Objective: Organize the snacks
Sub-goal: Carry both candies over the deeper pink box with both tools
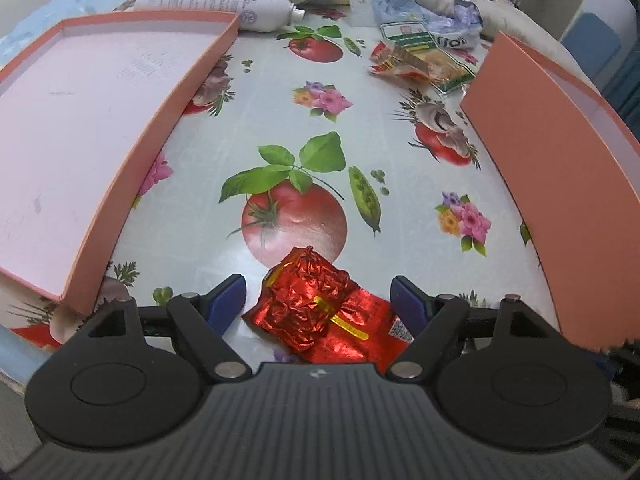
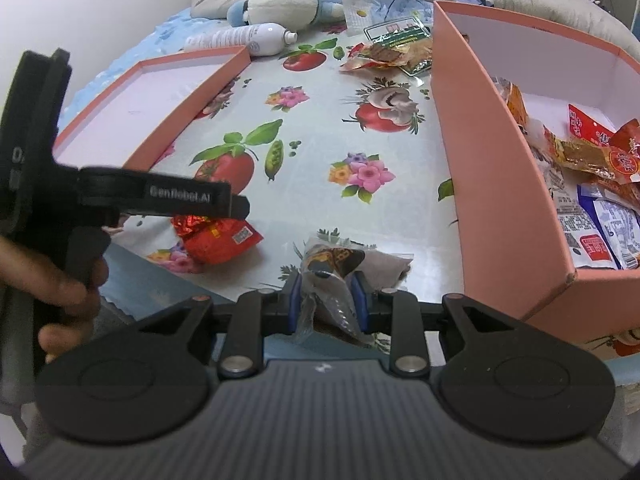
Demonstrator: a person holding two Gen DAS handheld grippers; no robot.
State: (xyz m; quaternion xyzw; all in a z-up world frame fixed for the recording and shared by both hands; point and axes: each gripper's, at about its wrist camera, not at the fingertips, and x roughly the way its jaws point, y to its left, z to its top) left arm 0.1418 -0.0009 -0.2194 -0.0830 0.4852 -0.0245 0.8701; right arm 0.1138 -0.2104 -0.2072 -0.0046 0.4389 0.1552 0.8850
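Note:
A crumpled red foil snack packet [image 1: 316, 308] lies on the flowered tablecloth near the front edge. My left gripper [image 1: 318, 281] stands open around it, its blue pads apart from the foil on both sides. The right wrist view shows this gripper [image 2: 236, 208] from the side, above the red packet [image 2: 224, 236]. My right gripper [image 2: 327, 280] is shut on a clear packet with a dark snack [image 2: 332, 260], close to the table's front edge. To its right, a deep pink box [image 2: 500, 152] holds several snack packets.
A shallow pink lid [image 1: 160, 128] lies at the left with nothing in it. Loose snack packets [image 1: 424, 60] lie at the far side, near a white bottle [image 1: 224, 6] on its side and a plush toy [image 2: 288, 4]. A hand [image 2: 60, 280] holds the left gripper.

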